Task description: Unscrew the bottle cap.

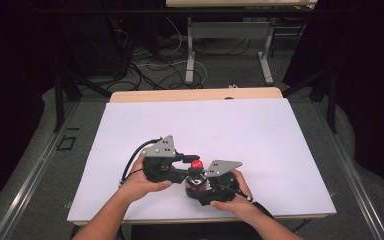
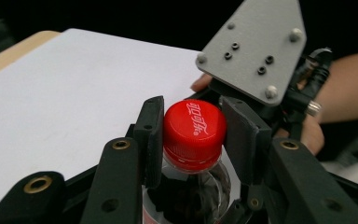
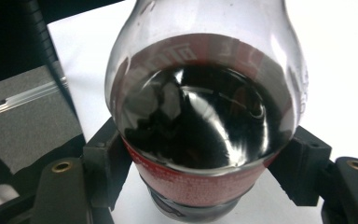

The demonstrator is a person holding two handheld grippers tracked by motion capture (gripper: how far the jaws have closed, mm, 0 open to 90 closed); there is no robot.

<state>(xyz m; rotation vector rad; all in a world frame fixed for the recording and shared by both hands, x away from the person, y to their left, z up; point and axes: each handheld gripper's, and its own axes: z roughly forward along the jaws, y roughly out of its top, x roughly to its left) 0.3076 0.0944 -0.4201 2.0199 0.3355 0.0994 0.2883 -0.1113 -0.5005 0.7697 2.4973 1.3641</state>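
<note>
A small cola bottle with dark drink and a red label stands near the front edge of the white table top. Its red cap carries white lettering. My left gripper is shut on that cap, one black pad pressed on each side. My right gripper is shut on the bottle's body at the label. In the high view the left gripper reaches in from the left over the cap, and the right gripper holds the bottle from the front right.
The right gripper's grey three-cornered plate and the hand that holds it sit just behind the cap. A wooden table edge runs along the back. Beyond it, cables lie on the floor and a second table's legs stand.
</note>
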